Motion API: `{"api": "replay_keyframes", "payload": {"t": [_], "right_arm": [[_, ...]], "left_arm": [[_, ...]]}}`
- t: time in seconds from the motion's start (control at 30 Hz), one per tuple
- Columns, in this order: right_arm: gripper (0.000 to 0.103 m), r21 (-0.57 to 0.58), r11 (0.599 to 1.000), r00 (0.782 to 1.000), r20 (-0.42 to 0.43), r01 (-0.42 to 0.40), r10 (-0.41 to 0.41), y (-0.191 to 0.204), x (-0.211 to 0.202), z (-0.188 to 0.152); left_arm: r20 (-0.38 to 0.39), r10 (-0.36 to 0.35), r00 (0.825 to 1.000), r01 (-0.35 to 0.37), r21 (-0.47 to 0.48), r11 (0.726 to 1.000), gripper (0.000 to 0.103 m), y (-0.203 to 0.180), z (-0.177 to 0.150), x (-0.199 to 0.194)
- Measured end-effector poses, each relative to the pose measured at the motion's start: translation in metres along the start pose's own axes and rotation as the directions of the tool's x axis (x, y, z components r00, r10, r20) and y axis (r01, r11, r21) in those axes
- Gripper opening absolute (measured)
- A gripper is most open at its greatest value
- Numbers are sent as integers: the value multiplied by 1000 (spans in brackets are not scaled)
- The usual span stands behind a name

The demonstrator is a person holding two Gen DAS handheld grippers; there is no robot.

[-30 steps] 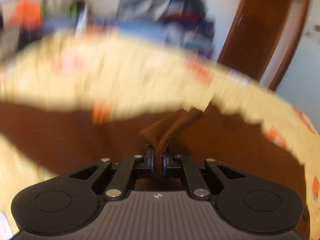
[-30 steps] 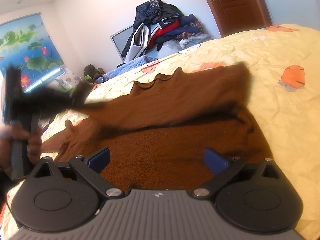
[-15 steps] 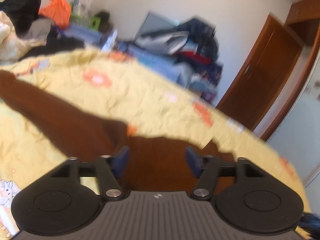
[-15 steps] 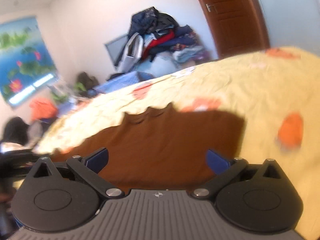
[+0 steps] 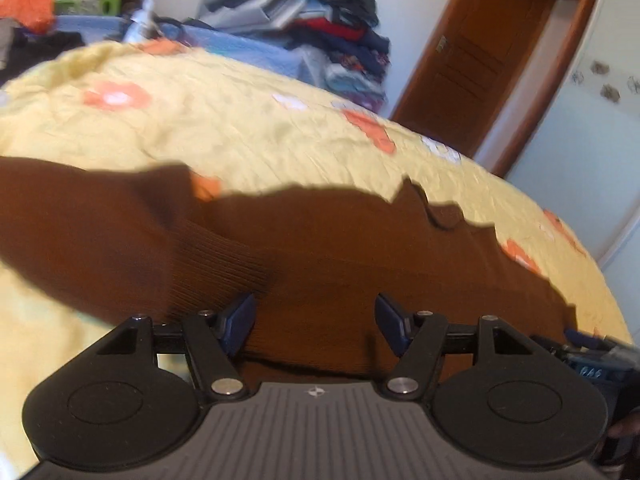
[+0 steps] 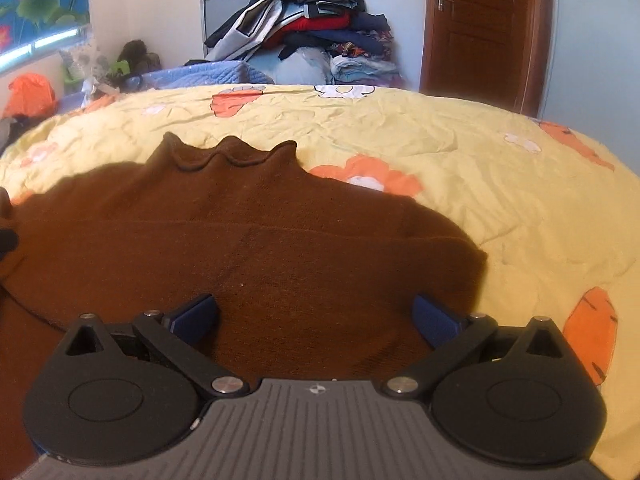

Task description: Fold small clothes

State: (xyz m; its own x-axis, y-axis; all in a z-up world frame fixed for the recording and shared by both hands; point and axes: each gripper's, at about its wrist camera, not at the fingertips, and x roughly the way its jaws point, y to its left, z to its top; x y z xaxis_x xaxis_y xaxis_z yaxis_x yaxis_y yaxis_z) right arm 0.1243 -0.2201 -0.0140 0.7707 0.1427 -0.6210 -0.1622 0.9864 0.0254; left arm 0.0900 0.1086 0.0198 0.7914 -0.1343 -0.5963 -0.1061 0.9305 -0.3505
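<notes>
A brown knit sweater [image 6: 256,248] lies flat on the yellow flowered bedspread [image 6: 460,152], its wavy collar [image 6: 232,156] at the far side. In the left wrist view the same sweater [image 5: 360,248] has its ribbed sleeve [image 5: 208,264] folded across the body. My left gripper [image 5: 316,324] hovers open just over the sleeve's cuff, with nothing pinched between its blue pads. My right gripper [image 6: 316,318] stands wide open above the sweater's near right part, holding nothing. The right gripper's tool shows at the right edge of the left wrist view.
A pile of clothes [image 6: 316,24] stands against the far wall by a grey panel. A brown wooden door [image 6: 484,28] is at the right. Orange bag [image 6: 28,94] and clutter lie at the far left. The bedspread spreads widely to the sweater's right.
My left gripper let go of the brown sleeve cuff and opened; the sleeve now lies across the sweater's body. The right gripper swung to face the sweater squarely, staying open.
</notes>
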Motion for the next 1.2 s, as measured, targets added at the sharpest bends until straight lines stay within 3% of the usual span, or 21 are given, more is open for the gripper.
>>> {"api": "replay_keyframes", "payload": {"t": [0.1,0.17,0.23,0.33,0.4,0.53,0.6,0.73,0.77,0.8,0.83,0.9,0.93,1.0,1.1,1.2], "right_arm": [[103,7,1000,1000,5,-5,5,-2,-3,-1],[103,9,1000,1000,9,-6,6,-4,-5,1],[103,9,1000,1000,11,-5,4,-4,-4,1],[103,9,1000,1000,11,-4,4,-4,-3,2],[103,10,1000,1000,13,-3,3,-3,-4,1],[103,12,1000,1000,17,7,-7,-2,-4,0],[103,13,1000,1000,17,10,-11,-2,-4,0],[103,14,1000,1000,17,12,-12,-1,-4,0],[103,14,1000,1000,17,12,-13,-1,-4,0],[103,14,1000,1000,17,12,-12,-1,-4,0],[103,14,1000,1000,18,12,-12,-1,-4,0],[103,17,1000,1000,18,11,-11,-2,-4,0],[103,18,1000,1000,19,10,-10,-2,-4,0],[103,22,1000,1000,20,8,-8,-3,-3,1],[103,29,1000,1000,23,5,-6,-3,-4,0],[103,36,999,1000,27,0,-1,-3,-4,-1]], "left_arm": [[148,9,989,9,-124,992,79,35,-1,-53],[226,76,971,-13,-267,963,83,77,2,-79],[258,159,953,-32,-436,899,83,131,8,-97],[244,312,918,-73,-670,739,83,212,13,-114],[210,357,910,-76,-762,643,83,255,16,-118],[234,307,922,32,-839,544,83,308,20,-109],[256,280,925,72,-844,531,82,321,23,-100],[252,311,916,31,-820,572,75,325,36,-96],[237,317,918,6,-810,587,52,325,40,-92],[213,324,922,-29,-795,606,20,322,44,-90],[185,340,922,-73,-779,623,10,319,49,-88],[154,392,907,-166,-724,669,7,304,57,-90],[176,409,895,-186,-688,702,6,292,62,-94],[250,389,887,-168,-609,775,5,259,72,-105],[333,262,906,-94,-445,891,5,187,88,-111],[338,59,939,29,-248,968,5,96,93,-92]]}}
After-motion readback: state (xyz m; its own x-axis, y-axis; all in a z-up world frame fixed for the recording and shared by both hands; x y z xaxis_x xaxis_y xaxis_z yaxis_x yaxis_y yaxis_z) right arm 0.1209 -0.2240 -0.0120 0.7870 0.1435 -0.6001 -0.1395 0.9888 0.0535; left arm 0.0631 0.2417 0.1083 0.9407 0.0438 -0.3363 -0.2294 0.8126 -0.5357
